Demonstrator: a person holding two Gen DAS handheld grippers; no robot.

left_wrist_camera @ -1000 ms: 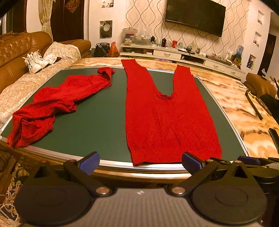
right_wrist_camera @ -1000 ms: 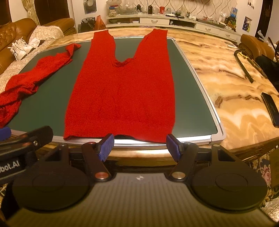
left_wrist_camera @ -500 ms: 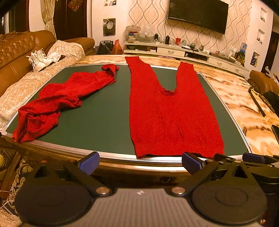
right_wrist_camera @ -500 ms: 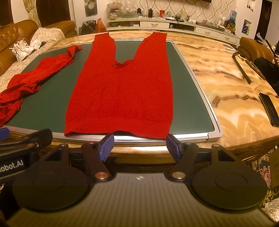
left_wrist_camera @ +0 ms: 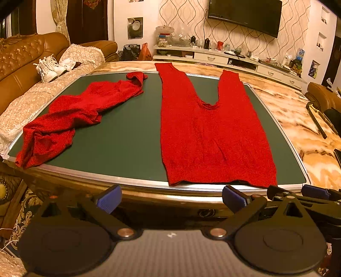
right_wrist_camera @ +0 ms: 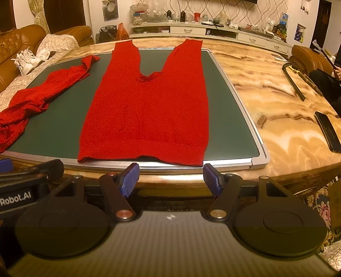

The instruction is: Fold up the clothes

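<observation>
Red garment (right_wrist_camera: 147, 110) lies flat on the worktop (right_wrist_camera: 234, 110), hem at my six o'clock; both my jaws gape empty. Risk: pinching one knit layer only, dragging it off the edge.

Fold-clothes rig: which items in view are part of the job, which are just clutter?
Job:
- flat red garment
- crumpled red garment
- green mat
- left gripper and right gripper, jaws open, holding nothing

Lying about:
- white sneakers on the sofa
- black phone
- TV
</observation>
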